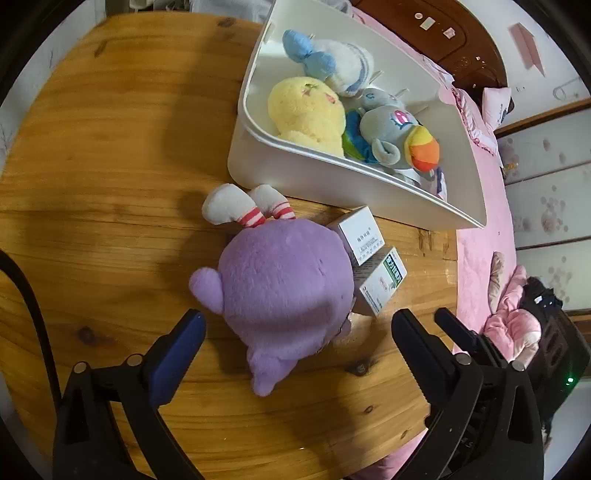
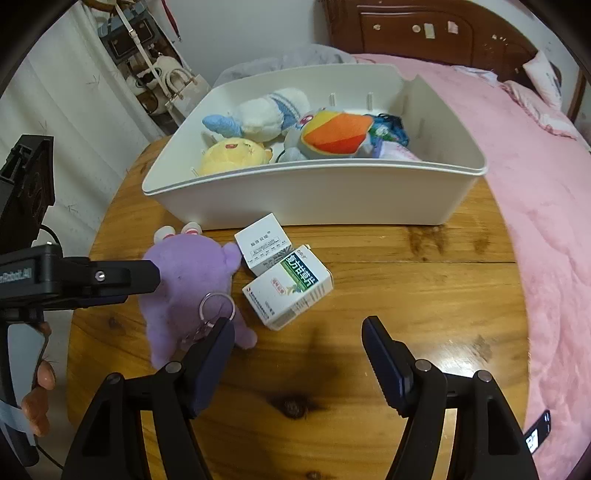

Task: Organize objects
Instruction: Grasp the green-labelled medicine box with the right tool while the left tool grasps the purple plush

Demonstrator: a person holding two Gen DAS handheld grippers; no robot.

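A purple plush toy (image 1: 280, 288) lies on the round wooden table (image 1: 110, 184), with a key ring (image 2: 217, 306) on it. My left gripper (image 1: 297, 325) is open, its fingers either side of the plush just above it. Two white medicine boxes (image 2: 264, 243) (image 2: 290, 286) lie beside the plush. My right gripper (image 2: 299, 330) is open and empty, just in front of the boxes. A white bin (image 2: 332, 195) behind them holds a yellow plush (image 2: 232, 155), a white-and-blue plush (image 2: 266, 114) and a grey plush with an orange beak (image 2: 332, 140).
A bed with a pink cover (image 2: 535, 184) runs along the table's right side, with a dark wooden headboard (image 2: 424, 33). Bags hang at the back left (image 2: 162, 74). A phone (image 2: 537, 432) lies on the bed edge.
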